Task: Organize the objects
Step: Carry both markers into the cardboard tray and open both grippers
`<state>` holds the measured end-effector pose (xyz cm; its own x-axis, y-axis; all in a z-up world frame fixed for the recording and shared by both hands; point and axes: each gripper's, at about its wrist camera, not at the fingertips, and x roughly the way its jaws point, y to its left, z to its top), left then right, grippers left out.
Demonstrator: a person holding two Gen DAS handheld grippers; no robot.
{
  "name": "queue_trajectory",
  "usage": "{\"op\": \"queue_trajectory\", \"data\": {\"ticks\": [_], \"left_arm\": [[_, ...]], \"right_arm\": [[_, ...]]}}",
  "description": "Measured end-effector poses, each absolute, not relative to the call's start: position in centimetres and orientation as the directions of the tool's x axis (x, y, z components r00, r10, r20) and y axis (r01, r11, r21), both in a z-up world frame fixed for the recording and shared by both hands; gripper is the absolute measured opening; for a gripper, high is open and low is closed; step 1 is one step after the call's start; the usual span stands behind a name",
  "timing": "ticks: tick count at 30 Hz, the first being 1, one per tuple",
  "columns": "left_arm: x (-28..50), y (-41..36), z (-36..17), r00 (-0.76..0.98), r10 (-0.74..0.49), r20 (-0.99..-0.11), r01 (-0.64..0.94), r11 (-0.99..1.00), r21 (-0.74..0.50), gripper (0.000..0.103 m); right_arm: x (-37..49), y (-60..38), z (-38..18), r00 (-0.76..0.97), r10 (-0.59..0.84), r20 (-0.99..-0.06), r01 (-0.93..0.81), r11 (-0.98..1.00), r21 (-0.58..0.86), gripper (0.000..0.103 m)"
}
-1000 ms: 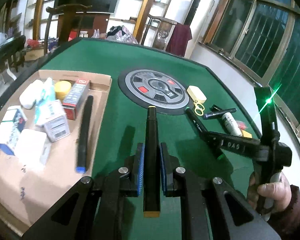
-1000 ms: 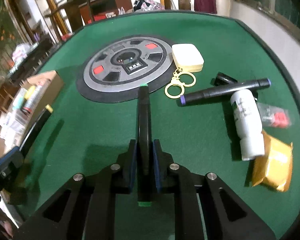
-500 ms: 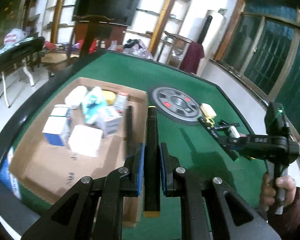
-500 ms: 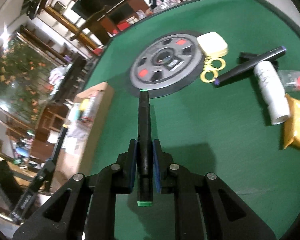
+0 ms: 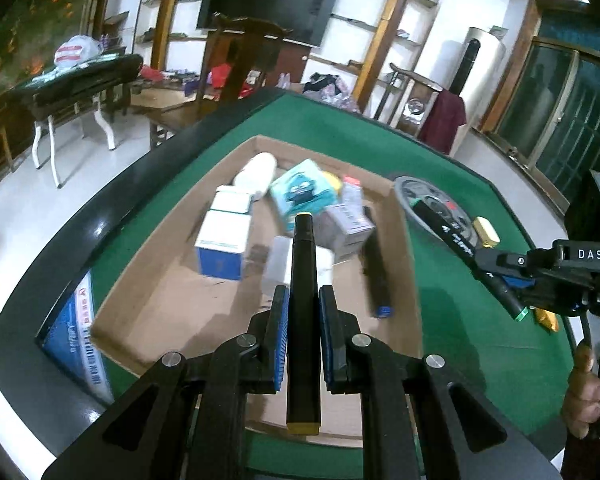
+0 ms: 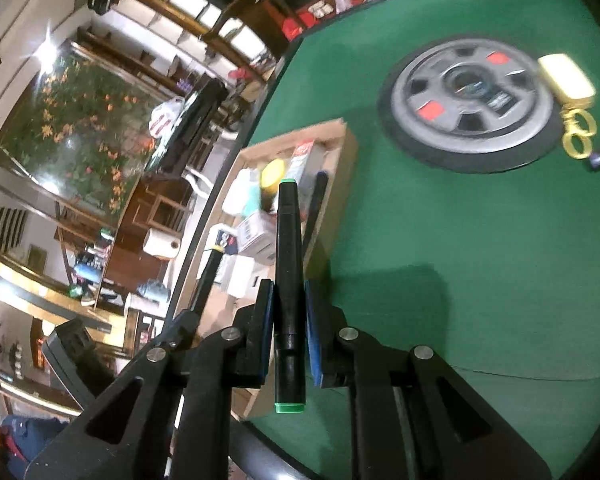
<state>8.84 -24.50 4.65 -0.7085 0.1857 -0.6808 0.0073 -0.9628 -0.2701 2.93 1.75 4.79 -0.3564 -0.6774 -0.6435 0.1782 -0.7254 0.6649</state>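
Over the cardboard box I have the left gripper, its jaws clamped on a black marker with yellow end caps, pointing forward and down above the box floor. Below it lie small cartons, a white bottle, a teal pack and another black marker with a blue end along the box's right wall. The box sits on the green table, near its left edge.

On my right side, the right gripper is clamped on a second black marker, this one with green ends. It hangs over the table just beside the box's near right wall, tip towards the box. From the left camera I see that gripper held in a hand at the right edge.

Well apart on the felt are a grey disc, and next to it a cream case with yellow rings.
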Motion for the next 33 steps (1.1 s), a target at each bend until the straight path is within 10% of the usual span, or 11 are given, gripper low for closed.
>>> {"op": "queue_trajectory", "data": {"ticks": [25, 33], "left_arm": [[6.2, -27.5, 1.2, -0.651, 0.164, -0.741, 0.062, -0.962, -0.267, 0.012], [7.6, -27.6, 4.0, -0.695, 0.099, -0.712, 0.104, -0.966, -0.236, 0.046]], "right_arm": [[1.8, -8.5, 0.0, -0.167, -0.616, -0.77, 0.21, -0.785, 0.582, 0.013], [2.5, -8.9, 0.3, -0.169, -0.576, -0.8, 0.272, -0.807, 0.524, 0.015]]}}
